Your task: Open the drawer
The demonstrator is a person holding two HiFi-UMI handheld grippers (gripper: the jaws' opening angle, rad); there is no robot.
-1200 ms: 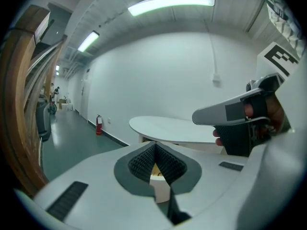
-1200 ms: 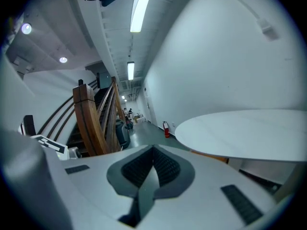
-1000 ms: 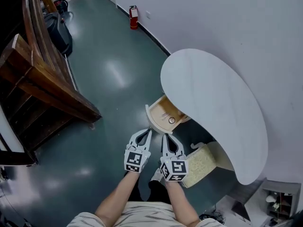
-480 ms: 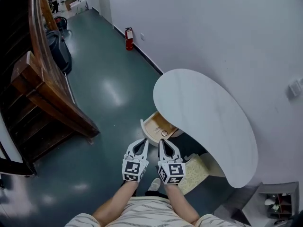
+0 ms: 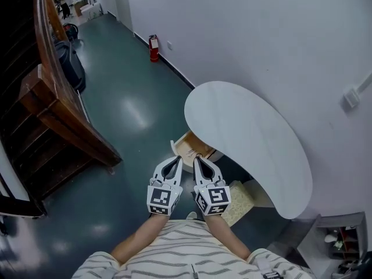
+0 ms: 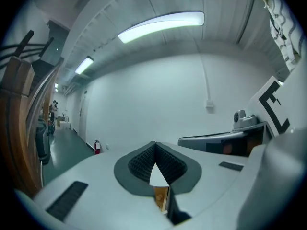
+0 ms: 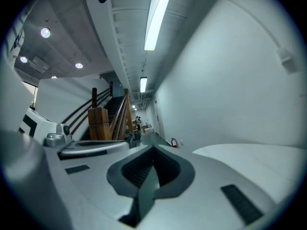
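A: Whereabouts of the drawer (image 5: 189, 145)?

B: Under the near left end of the white oval counter (image 5: 250, 138), already standing out over the green floor (image 5: 128, 97). Wooden inside open to the head view. Just ahead of both gripper tips, touched by neither.

A: And the jaws?

B: Left gripper (image 5: 175, 160): pressed together, nothing between. Same for the right gripper (image 5: 197, 159). Borne out in each gripper's own view, with the dark ribbed pads meeting at the tip. Only a sliver of the drawer's wood showing past the left pair, well beyond them.

A: Likely to handle how?

B: Probably light and stiff, being a thin wooden box with a pale curved front. Should slide rather than lift, so a level pull straight away from the counter. No knob or handle made out from here.

A: Where to take hold, then?

B: Best guess: the top lip of the curved front, near its middle, one pad inside and one outside. Needs the jaws parted first. An off-centre pull likely to skew and jam it. Too long a pull liable to drop it off its runners.

A: Much left to do?

B: Seemingly little. Looks well out already.
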